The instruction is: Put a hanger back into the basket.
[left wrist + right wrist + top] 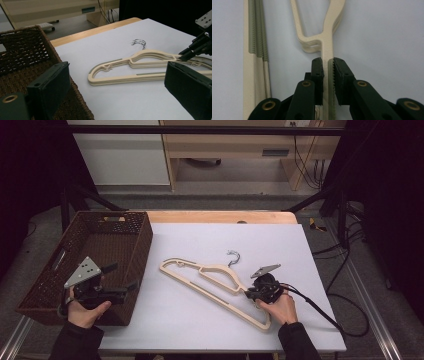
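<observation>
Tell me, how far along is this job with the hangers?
Early, it seems. Done: the right gripper has closed on an arm of the stacked hangers, as the right gripper view shows. In hand: that grip; the hangers lie flat on the white table. Left: lifting them, probably into the basket, which looks empty. The left gripper waits open above the basket's rim.
</observation>
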`<action>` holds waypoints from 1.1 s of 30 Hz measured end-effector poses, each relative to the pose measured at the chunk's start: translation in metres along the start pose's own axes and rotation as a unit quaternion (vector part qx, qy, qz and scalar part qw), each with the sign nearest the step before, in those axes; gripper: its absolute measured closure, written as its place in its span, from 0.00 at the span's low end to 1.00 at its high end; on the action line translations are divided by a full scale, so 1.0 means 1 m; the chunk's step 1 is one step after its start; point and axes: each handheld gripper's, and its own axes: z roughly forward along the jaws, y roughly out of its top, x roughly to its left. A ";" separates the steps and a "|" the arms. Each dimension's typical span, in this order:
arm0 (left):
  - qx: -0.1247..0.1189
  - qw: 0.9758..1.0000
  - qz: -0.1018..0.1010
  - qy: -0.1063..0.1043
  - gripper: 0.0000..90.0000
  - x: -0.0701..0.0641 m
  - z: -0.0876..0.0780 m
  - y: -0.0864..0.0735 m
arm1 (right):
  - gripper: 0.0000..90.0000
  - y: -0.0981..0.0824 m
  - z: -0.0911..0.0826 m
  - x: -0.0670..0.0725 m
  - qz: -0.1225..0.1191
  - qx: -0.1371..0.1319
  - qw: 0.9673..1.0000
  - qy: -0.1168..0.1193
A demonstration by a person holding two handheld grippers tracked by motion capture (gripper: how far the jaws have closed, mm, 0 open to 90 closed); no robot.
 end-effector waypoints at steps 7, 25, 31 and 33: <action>0.005 1.000 0.003 -0.007 0.07 -0.010 0.007 0.001 | 0.88 0.001 -0.004 0.003 0.003 -0.011 1.000 -0.008; 0.035 0.999 0.025 -0.027 0.08 -0.033 0.027 0.000 | 0.88 0.001 -0.003 0.006 -0.005 -0.001 1.000 -0.009; 0.036 0.999 0.022 -0.027 0.08 -0.033 0.028 0.000 | 0.88 0.001 -0.003 0.006 -0.002 0.000 1.000 -0.006; 0.036 0.999 0.023 -0.027 0.08 -0.034 0.028 -0.001 | 0.88 0.001 -0.004 0.006 0.002 -0.002 1.000 -0.008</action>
